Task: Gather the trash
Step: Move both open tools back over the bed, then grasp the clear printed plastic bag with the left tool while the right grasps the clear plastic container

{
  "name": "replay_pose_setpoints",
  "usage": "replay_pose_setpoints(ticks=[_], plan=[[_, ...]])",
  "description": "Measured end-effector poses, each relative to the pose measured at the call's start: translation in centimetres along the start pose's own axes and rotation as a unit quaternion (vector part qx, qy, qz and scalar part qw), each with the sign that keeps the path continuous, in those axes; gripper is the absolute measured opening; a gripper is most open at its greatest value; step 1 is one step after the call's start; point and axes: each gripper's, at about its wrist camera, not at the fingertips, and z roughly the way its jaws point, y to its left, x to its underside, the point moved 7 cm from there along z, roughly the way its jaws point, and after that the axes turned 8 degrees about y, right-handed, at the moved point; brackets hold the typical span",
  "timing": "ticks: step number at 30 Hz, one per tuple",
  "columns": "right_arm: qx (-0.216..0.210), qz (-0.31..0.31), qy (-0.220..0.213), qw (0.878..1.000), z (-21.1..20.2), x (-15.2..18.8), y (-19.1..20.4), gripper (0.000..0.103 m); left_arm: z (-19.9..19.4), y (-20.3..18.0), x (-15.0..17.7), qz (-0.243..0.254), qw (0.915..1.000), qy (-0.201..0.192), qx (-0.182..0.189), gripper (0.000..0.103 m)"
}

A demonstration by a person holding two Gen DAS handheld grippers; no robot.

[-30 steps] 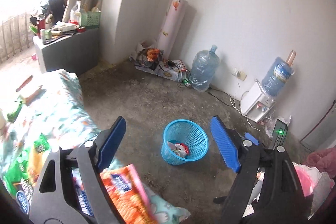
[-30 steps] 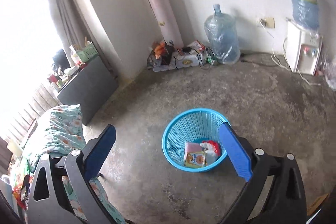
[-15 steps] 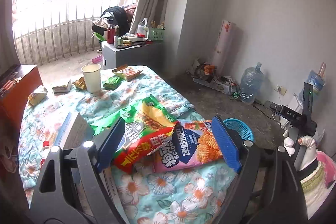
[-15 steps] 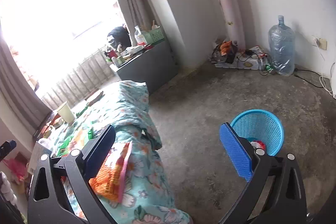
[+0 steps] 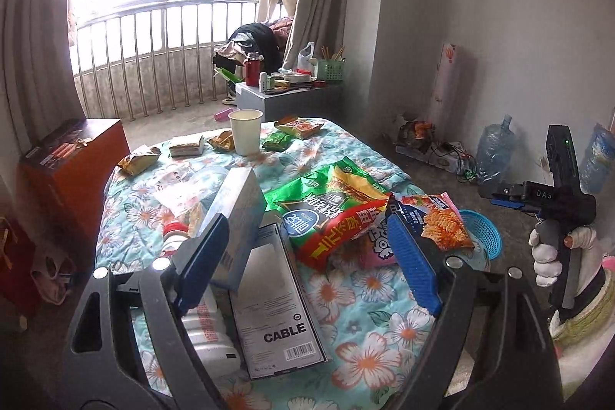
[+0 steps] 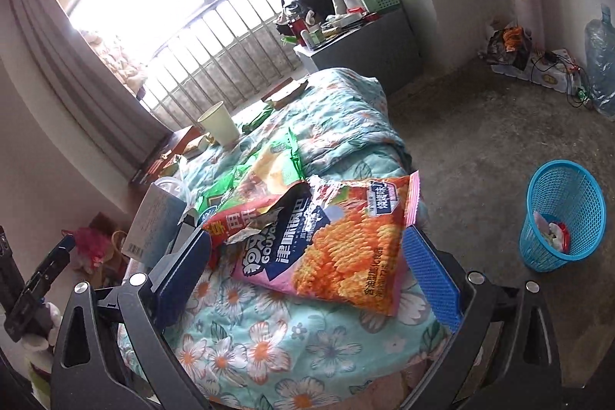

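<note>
Snack wrappers litter a floral bedspread (image 5: 369,329). My left gripper (image 5: 307,260) hangs open above a black "CABLE" box (image 5: 280,302) and a torn red bag (image 5: 338,233), gripping nothing. A green bag (image 5: 326,187) lies just beyond. My right gripper (image 6: 307,271) is open over an orange-and-pink crisps bag (image 6: 346,248), whose edges lie between the blue pads (image 6: 430,275) without being pressed. A gloved hand (image 5: 546,252) holds the right gripper at the right of the left wrist view. The blue mesh basket (image 6: 561,214) stands on the floor right of the bed, with some rubbish inside.
A paper cup (image 5: 246,131) and small wrappers sit at the bed's far end. A pale blue carton (image 5: 238,214) leans beside a white bottle (image 5: 207,333). A red-brown chest (image 5: 73,160) stands left, a grey cabinet (image 5: 292,98) behind, water jugs (image 6: 599,64) and cables by the wall.
Both views swung from the floor and blue basket round to the bed. The wrappers now lie under both grippers. Both pairs of jaws stayed wide apart.
</note>
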Motion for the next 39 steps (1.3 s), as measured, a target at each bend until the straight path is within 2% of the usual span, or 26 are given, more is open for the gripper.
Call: replay_pose_setpoints(ticks=[7,14,22,26,30,32,33,36,39], plan=[[-0.047,-0.024,0.043,0.998,3.0,0.0,5.8,0.097,-0.4,4.9,1.4,-0.051,0.9986,0.002,-0.010,0.080],[-0.071,-0.049,0.080,0.993,6.1,-0.1,11.5,0.097,-0.1,8.6,2.8,-0.095,0.9955,0.006,0.004,0.080],[-0.105,-0.048,0.126,0.985,10.2,0.1,17.2,0.097,0.7,10.8,4.0,-0.119,0.9920,0.008,0.043,0.079],[-0.107,-0.056,0.133,0.984,11.8,-0.4,20.0,0.097,0.8,12.2,3.4,-0.133,0.9895,-0.005,0.055,0.075],[-0.115,-0.058,0.136,0.982,13.0,-0.8,21.8,0.097,1.7,15.9,1.2,-0.166,0.9844,-0.008,0.056,0.069],[-0.116,-0.056,0.137,0.982,13.3,-0.9,22.2,0.097,3.4,18.5,0.0,-0.211,0.9739,0.006,0.085,0.066],[-0.117,-0.054,0.138,0.982,13.5,-0.9,22.2,0.097,4.5,19.8,-0.5,-0.240,0.9650,0.018,0.105,0.062],[-0.115,-0.046,0.139,0.983,13.8,-1.1,21.9,0.097,9.1,23.7,-1.2,-0.328,0.9288,0.059,0.162,0.058],[-0.107,-0.041,0.133,0.985,13.8,-1.9,21.3,0.097,14.2,26.4,-0.8,-0.397,0.8912,0.102,0.194,0.056]])
